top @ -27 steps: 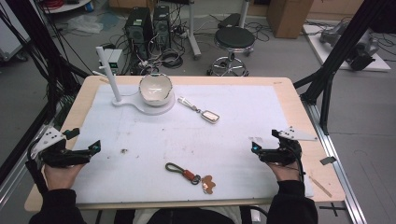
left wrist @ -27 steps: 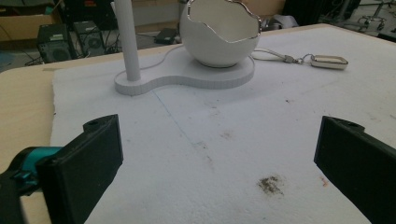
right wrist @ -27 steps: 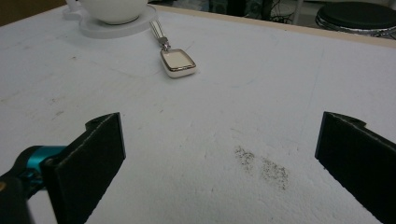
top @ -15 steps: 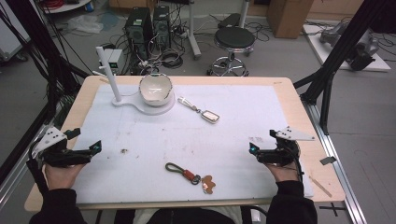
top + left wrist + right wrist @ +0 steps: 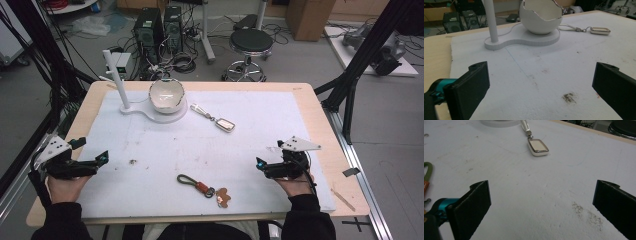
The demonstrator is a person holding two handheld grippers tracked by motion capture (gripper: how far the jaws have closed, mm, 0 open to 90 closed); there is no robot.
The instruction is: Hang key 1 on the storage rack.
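Observation:
My left gripper (image 5: 91, 150) hovers at the table's left edge, open, with only bare white foam (image 5: 541, 82) between its jaws. My right gripper (image 5: 269, 156) is at the right side, also open and holding nothing (image 5: 541, 192). A white cracked-egg bowl (image 5: 166, 95) sits on a white stand with an upright post (image 5: 116, 80) at the back left; in the left gripper view the bowl (image 5: 541, 16) is straight ahead. A silver-tagged keychain (image 5: 225, 125) lies mid-table and shows ahead of the right jaws (image 5: 538, 146). A green-loop keychain with a brown tag (image 5: 202, 187) lies near the front.
The white foam mat (image 5: 260, 115) covers most of the wooden table (image 5: 320, 115). Dark smudges mark the mat (image 5: 133, 161). Behind the table stand a stool (image 5: 251, 42), computer towers (image 5: 155, 25) and cables. Black frame struts rise at both sides.
My right gripper has drifted a little to the left over the mat. The left gripper and all objects on the table stay where they were.

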